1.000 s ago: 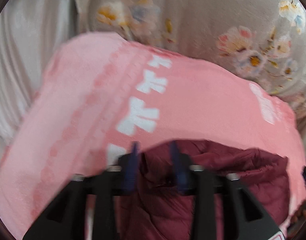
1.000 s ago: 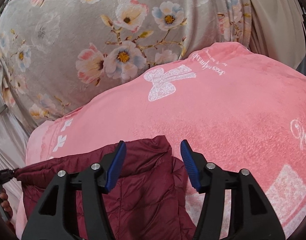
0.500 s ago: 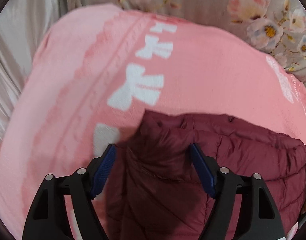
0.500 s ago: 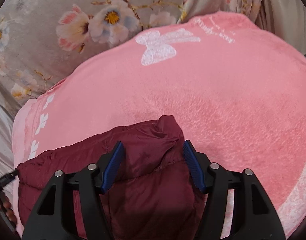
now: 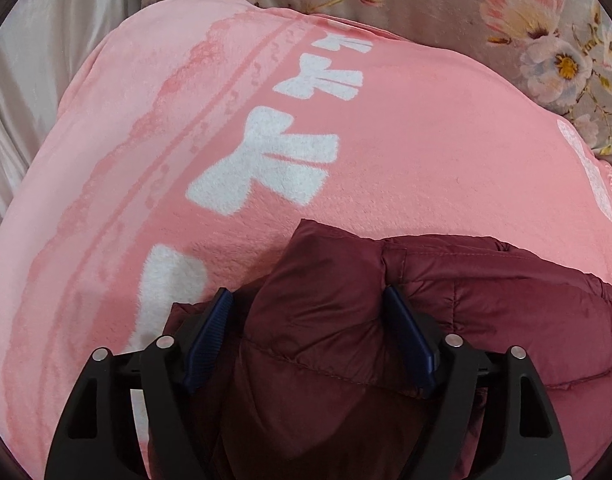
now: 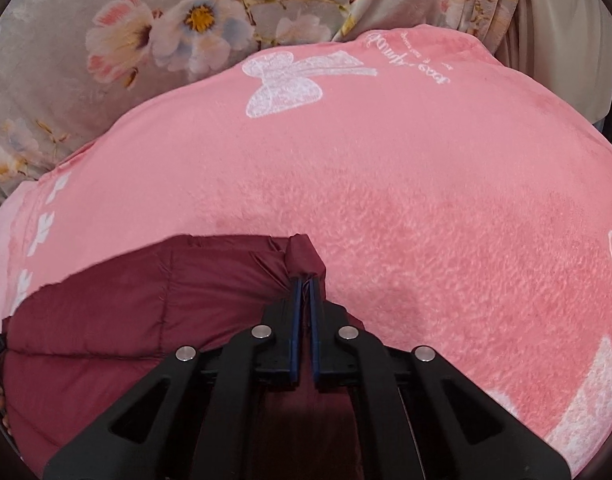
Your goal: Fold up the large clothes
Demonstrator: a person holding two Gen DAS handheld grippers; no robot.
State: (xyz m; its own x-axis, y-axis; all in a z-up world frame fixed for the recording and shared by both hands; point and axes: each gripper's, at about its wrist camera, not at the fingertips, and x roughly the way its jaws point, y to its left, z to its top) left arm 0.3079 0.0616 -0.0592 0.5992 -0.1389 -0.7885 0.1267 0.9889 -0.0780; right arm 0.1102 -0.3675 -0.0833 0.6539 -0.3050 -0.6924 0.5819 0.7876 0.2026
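Maroon jacket [image 5: 446,320] fills the lower frame on a pink blanket [image 5: 406,152]; right gripper [image 6: 305,280] clenches its corner, left gripper [image 5: 306,300] is opening around a fold.

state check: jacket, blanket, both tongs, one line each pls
maroon puffer jacket: folded bundle lying on the blanket, one corner pinched by the right tongs
pink blanket: spread flat under the jacket
left tongs: opening, straddling a jacket fold, pads not pressing on it
right tongs: shut on a jacket corner
floral fabric: draped behind the blanket
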